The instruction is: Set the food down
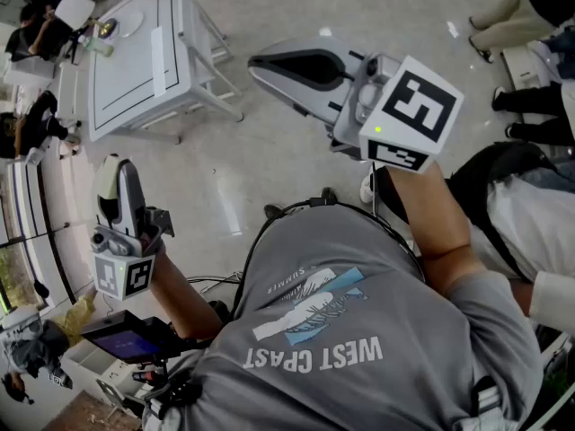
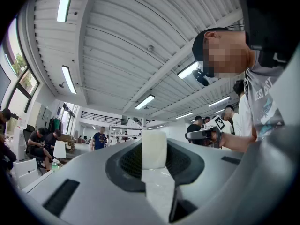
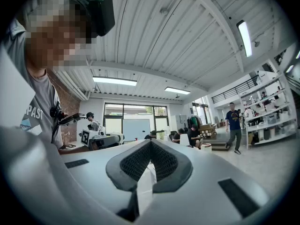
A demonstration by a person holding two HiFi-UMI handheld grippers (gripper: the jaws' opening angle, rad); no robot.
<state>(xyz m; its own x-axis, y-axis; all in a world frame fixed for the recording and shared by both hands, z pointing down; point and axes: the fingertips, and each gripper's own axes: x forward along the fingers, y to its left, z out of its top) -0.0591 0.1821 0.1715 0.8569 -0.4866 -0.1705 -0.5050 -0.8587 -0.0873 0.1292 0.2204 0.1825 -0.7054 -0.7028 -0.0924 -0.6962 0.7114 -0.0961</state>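
People (image 1: pixel 40 21) sit at the far upper left of the head view, beside a white tabletop (image 1: pixel 135 61) that stands on the grey concrete floor (image 1: pixel 269 169). Below it, at the middle left of the frame, the left tongs (image 1: pixel 117 164) hang in the air over the floor, well apart from that tabletop, with the left marker cube (image 1: pixel 126 277) at their lower end. The left gripper view shows their dark pads part-way apart and pressed on the food (image 2: pixel 153 149). It is a pale white block that stands upright between them in the centre of that frame, its top rising clear of the pads. At the lower left of the head view a small device with a lit purple screen (image 1: pixel 126 339) sits close to the person's left arm. The person's grey T-shirt (image 1: pixel 359 339) fills the lower middle. Up and right of centre, the right tongs (image 1: pixel 259 64) point toward the left of the frame above the floor. The larger right marker cube (image 1: pixel 418 106) is at their back, and a bare forearm (image 1: pixel 440 214) runs down from it. In the right gripper view their pads meet at the tip, with nothing gripped between them. Legs and shoes of bystanders (image 1: pixel 503 21) show at the upper right edge.
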